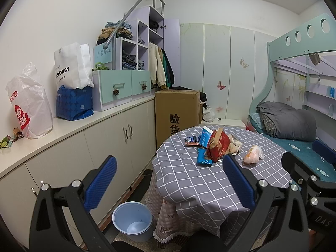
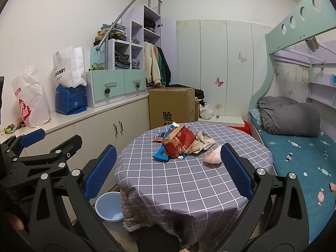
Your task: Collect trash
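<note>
Crumpled red bag (image 2: 178,145), wrappers heaped on table (image 2: 189,184); both grippers' fingers apart.

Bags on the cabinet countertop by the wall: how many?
3, lined up along the wall: a white plastic bag with red print at the left, a blue bag beside it, and a white paper bag standing in it. Others may be hidden.

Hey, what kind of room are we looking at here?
Most likely a child's bedroom at home. A bunk bed with a folded grey quilt stands on the right, stepped cubbies hold folded clothes, and butterfly stickers dot the wardrobe doors. A round table carries wrapper litter.
</note>
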Tool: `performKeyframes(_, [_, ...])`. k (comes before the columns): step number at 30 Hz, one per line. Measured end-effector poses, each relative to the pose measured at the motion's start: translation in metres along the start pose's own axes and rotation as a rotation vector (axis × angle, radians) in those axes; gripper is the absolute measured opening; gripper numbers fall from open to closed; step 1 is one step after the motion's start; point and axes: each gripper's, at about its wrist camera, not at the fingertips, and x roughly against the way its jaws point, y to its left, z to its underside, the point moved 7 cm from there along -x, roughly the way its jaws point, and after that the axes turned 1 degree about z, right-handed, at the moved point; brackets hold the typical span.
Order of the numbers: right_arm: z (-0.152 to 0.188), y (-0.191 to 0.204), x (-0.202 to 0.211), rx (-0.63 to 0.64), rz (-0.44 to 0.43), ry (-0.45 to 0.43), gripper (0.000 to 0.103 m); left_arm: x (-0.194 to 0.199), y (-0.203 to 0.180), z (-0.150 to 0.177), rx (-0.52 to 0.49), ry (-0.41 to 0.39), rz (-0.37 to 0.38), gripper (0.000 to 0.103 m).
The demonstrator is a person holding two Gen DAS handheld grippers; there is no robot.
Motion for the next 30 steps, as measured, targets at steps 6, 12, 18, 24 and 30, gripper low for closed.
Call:
performKeyframes(6, [0.003, -0.002, -0.005, -0.010, -0.006, 0.015, 0.097, -0.005, 0.002, 0.003, -0.004, 0.015, -0.005, 0.099])
performKeyframes(12, [0.016, -0.007, -0.031, -0.027, -0.004, 0.062, 0.097, -0.027, 0.008, 0.016, -0.009, 0.071, -0.029, 0.099])
performKeyframes(18, [0.044, -0.027, -0.077, -0.092, -0.007, 0.169, 0.097, -0.077, 0.017, 0.041, 0.007, 0.194, -0.060, 0.099])
performKeyframes(24, [0.070, -0.052, -0.121, -0.134, 0.030, 0.250, 0.097, -0.129, 0.009, 0.061, 0.046, 0.321, 0.023, 0.099])
performKeyframes(30, [0.086, -0.094, -0.153, -0.215, 0.086, 0.305, 0.097, -0.176, -0.023, 0.069, 0.034, 0.384, 0.110, 0.099])
